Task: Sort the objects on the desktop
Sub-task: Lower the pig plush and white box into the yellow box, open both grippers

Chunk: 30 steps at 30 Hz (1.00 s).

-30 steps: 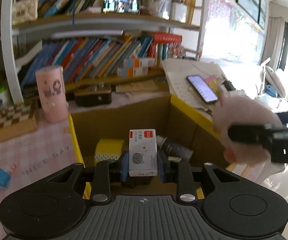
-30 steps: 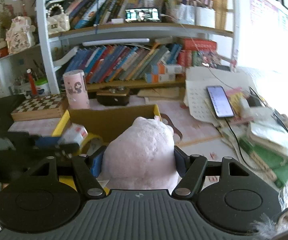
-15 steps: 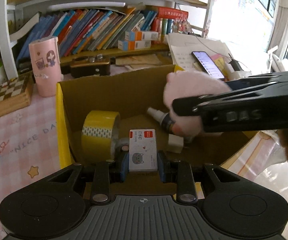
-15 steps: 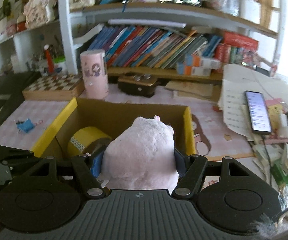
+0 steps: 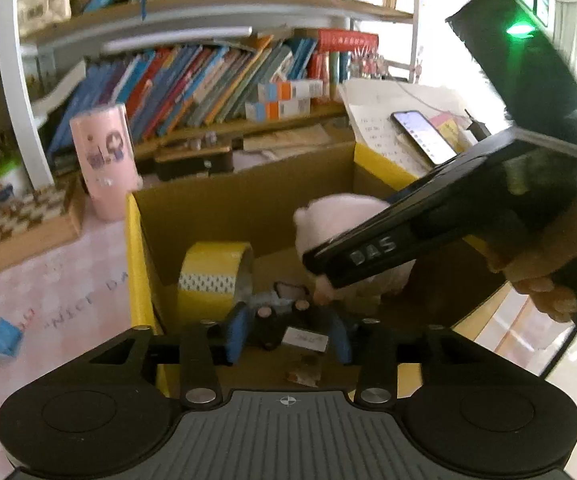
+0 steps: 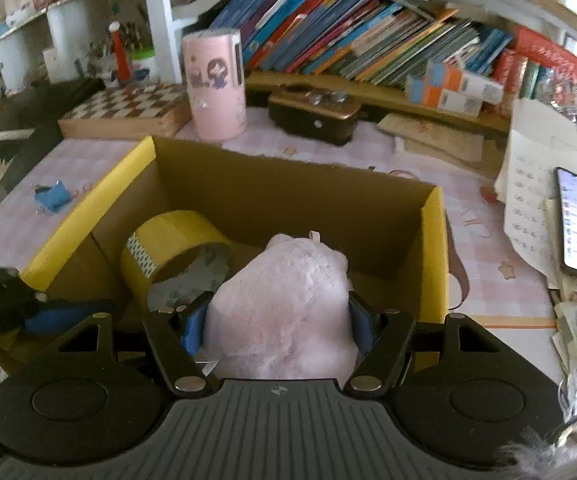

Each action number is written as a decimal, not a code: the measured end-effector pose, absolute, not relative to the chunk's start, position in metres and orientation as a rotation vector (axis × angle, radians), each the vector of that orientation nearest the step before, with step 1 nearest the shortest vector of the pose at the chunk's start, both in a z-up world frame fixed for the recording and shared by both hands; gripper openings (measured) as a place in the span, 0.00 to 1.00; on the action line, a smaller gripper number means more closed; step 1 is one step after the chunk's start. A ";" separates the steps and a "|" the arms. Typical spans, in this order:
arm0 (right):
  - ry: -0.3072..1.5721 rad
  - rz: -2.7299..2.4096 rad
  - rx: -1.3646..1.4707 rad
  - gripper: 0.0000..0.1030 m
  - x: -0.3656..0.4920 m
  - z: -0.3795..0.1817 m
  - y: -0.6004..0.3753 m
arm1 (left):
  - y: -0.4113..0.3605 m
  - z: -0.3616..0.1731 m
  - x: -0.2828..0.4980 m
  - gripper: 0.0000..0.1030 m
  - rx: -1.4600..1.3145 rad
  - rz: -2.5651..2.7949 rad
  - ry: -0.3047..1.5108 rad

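Left claw (image 5: 288, 334): opening, blue pads spread, nothing pinched between them; it points down into the box (image 5: 244, 196).
Below left claw: a small white label or card face (image 5: 304, 338) and some dark object beside it (both blurred, cannot say what they are).
Right claw (image 6: 278, 316): spread wide but pressed on both flanks of the plush (image 6: 284, 308), which it pinches over the box.
Plush: pale pink and fuzzy; its lower half is hidden by the claw body in the right view, and in the left view the right claw's black arm crosses it, so only the top and a bit of the underside show.
Hand (image 5: 544, 264): only fingers around the right claw's grip are seen, the rest cut off at the frame edge.
Tape (image 6: 168, 248): yellow roll inside the box, leaning at the left wall, just beside the plush.
Box: open cardboard, yellow-edged flaps, standing on the bench (image 6: 492, 280); its near wall is hidden under both claws.
Cup (image 6: 216, 84): pink, upright, behind the box.
Chessboard (image 6: 128, 108): left of the cup.
Phone (image 6: 576, 224): screen lit, on papers to the right, well apart from the box.
Blue scrap (image 6: 52, 196): on the bench left of the box (too small to identify).
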State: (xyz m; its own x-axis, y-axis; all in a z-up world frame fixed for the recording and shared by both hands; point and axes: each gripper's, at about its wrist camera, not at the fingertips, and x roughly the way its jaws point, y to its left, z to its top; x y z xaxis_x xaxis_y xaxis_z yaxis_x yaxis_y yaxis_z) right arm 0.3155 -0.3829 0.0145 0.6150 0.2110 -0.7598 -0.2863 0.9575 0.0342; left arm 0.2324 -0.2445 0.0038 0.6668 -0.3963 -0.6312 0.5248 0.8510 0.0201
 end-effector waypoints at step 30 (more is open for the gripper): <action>0.606 0.182 -0.004 0.75 0.248 0.063 -0.388 | -0.211 0.045 0.188 0.80 0.120 -0.440 0.508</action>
